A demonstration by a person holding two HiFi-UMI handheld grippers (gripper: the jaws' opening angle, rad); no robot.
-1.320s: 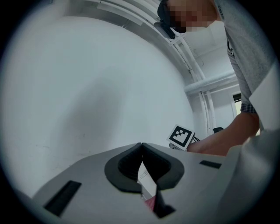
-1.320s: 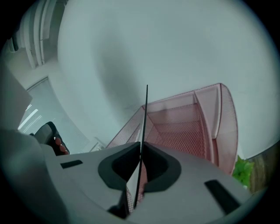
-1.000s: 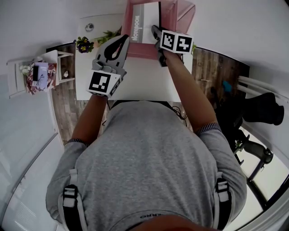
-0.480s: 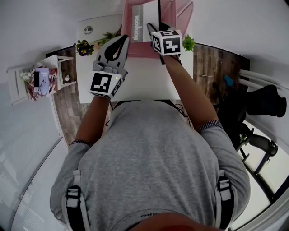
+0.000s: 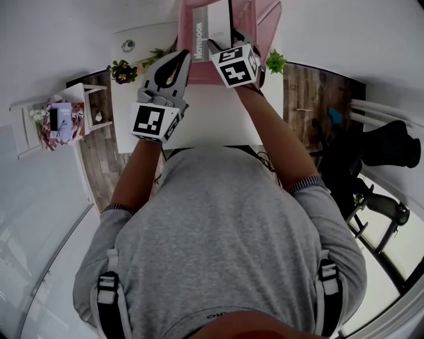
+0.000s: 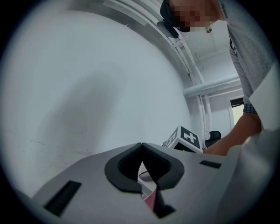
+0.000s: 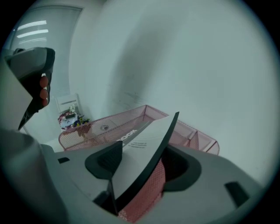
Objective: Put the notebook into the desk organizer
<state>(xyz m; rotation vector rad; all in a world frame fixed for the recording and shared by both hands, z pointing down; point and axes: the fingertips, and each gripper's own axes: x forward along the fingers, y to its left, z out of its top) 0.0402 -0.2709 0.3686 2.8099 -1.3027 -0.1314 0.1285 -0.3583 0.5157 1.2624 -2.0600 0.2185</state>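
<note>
A grey notebook (image 5: 211, 30) stands tilted inside the pink mesh desk organizer (image 5: 265, 20) at the far edge of the white desk. My right gripper (image 5: 225, 41) is at the notebook's near edge. In the right gripper view the notebook (image 7: 144, 140) still lies between the jaws of that gripper (image 7: 146, 153), which are opening; the right pad stands apart from the cover, with the organizer's (image 7: 192, 131) mesh behind. My left gripper (image 5: 179, 58) hovers beside the organizer's left wall, shut and empty (image 6: 141, 146).
The white desk (image 5: 212, 112) stretches between me and the organizer. A small flowering plant (image 5: 122, 66) and a round object (image 5: 128, 45) sit at its left end, a green plant (image 5: 275, 63) at the right. A white side shelf (image 5: 56, 112) stands left, a dark chair (image 5: 391, 152) right.
My right gripper has shifted left and turned, and its jaws have spread off the notebook, which now rests in the organizer. The left gripper has barely moved.
</note>
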